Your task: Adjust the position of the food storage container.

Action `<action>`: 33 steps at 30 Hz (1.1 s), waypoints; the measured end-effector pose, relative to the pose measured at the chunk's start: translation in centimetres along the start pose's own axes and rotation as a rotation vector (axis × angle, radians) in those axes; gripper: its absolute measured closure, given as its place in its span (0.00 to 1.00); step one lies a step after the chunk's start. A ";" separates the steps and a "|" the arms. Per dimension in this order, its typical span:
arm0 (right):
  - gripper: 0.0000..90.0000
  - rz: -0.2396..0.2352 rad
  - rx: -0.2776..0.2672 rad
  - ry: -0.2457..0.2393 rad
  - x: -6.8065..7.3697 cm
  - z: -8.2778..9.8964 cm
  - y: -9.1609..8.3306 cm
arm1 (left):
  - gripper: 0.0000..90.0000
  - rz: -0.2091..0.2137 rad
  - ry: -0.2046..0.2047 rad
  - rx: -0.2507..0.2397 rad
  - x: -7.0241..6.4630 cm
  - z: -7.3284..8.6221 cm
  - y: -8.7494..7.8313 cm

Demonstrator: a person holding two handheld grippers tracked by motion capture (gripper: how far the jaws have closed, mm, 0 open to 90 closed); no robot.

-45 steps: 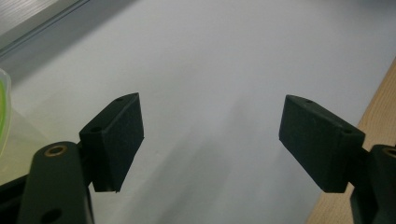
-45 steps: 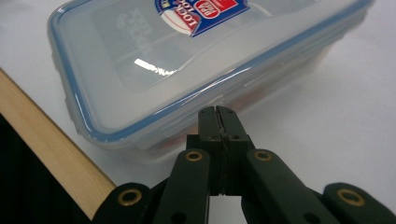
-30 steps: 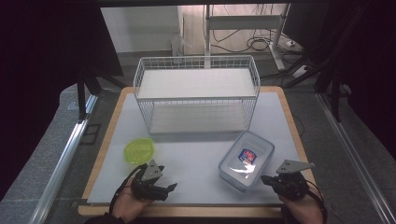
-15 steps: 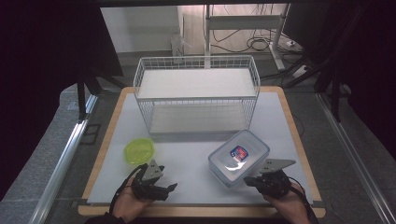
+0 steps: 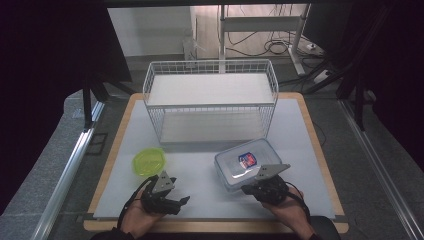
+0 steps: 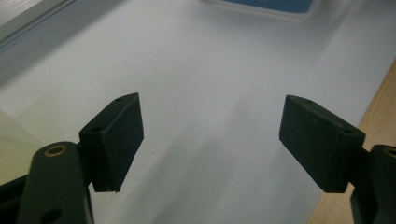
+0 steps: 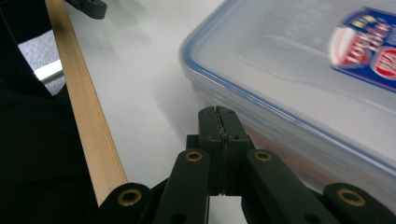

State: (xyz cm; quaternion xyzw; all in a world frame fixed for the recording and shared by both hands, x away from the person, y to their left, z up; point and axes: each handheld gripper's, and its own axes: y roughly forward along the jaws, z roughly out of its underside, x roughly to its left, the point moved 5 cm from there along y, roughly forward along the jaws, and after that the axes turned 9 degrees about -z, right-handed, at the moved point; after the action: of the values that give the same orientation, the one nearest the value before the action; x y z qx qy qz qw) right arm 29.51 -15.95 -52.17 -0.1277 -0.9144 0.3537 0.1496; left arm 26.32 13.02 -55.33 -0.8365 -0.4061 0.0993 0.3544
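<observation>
A clear plastic container (image 5: 246, 162) with a blue-rimmed lid and a red and blue label lies on the white mat, right of centre. My right gripper (image 5: 245, 189) is shut with nothing between its jaws. Its tip sits low by the container's near corner. In the right gripper view the closed jaws (image 7: 218, 114) are right beside the container (image 7: 303, 79) wall; I cannot tell whether they touch it. My left gripper (image 5: 181, 201) rests near the front edge at the left and points right. Its jaws (image 6: 210, 135) stand open over bare mat.
A round green lid (image 5: 148, 161) lies just behind the left gripper. A white wire rack (image 5: 210, 107) with two shelves stands at the back of the mat. The wooden board edge (image 7: 88, 121) runs close along the front, next to both hands.
My right hand has moved left along the front edge. The container has shifted left and turned a little. The left gripper has stayed put.
</observation>
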 end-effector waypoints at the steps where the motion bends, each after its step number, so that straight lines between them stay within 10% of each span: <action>1: 1.00 0.001 0.009 -0.006 0.1 -0.2 0.1 | 0.24 0.000 0.000 0.003 0.0 0.0 0.0; 19: 1.00 0.311 -0.081 0.156 -6.3 3.5 -8.9 | 0.51 0.088 -0.078 0.004 -0.3 -1.3 0.2; 33: 1.00 0.349 -0.048 0.202 -11.7 2.6 -7.1 | 0.90 0.116 -0.089 0.014 -1.4 -4.6 4.4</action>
State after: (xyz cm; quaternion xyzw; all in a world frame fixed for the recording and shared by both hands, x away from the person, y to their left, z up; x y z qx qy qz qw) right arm 38.44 -26.61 -51.32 -0.3225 -0.8669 0.3380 0.1738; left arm 30.18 7.83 -55.08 -0.8508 -0.3717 0.1595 0.3354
